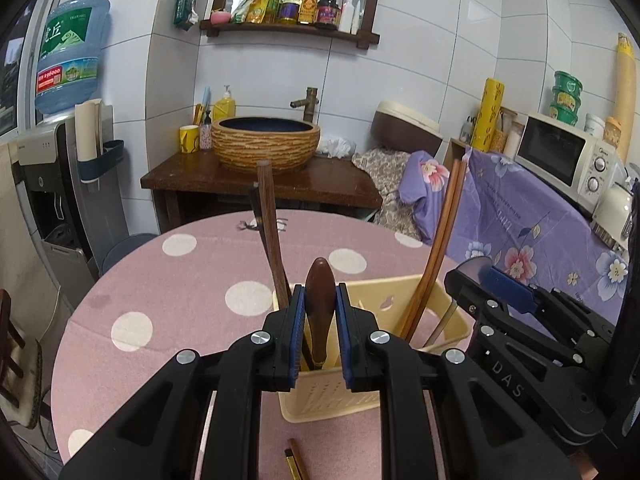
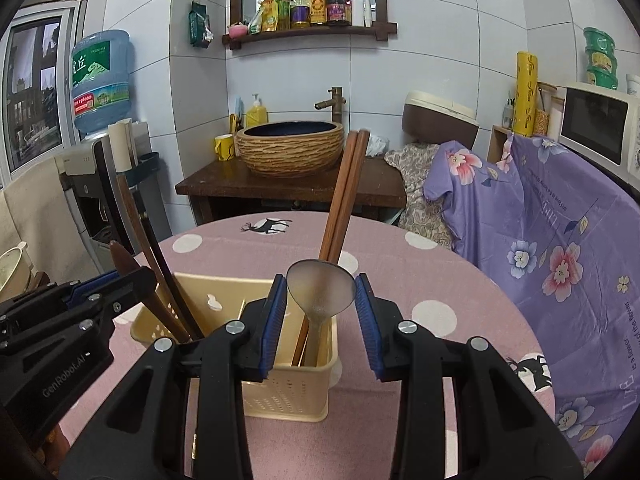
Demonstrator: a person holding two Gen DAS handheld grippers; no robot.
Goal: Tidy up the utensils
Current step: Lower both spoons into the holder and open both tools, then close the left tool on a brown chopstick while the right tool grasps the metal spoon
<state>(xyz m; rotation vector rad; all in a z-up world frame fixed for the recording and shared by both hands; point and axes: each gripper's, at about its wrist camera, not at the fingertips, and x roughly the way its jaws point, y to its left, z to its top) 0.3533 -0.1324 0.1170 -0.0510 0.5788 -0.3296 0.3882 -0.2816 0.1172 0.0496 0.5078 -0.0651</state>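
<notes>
Left wrist view: the left gripper [image 1: 319, 298] has its jaws clamped on a dark wooden spoon [image 1: 320, 292] standing in the cream utensil basket [image 1: 320, 404] on the counter [image 1: 168, 304]. At three o'clock, the right gripper [image 2: 321, 300] has its jaws clamped on a metal spoon [image 2: 321, 286] bowl-up in the same basket, chopsticks [image 2: 344, 200] at twelve o'clock.

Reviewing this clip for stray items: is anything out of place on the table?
Yes. A loose chopstick lies flat on the pink tablecloth in front of the yellow basket, while the other utensils stand inside it. Nothing looks spilled or damaged.
</notes>
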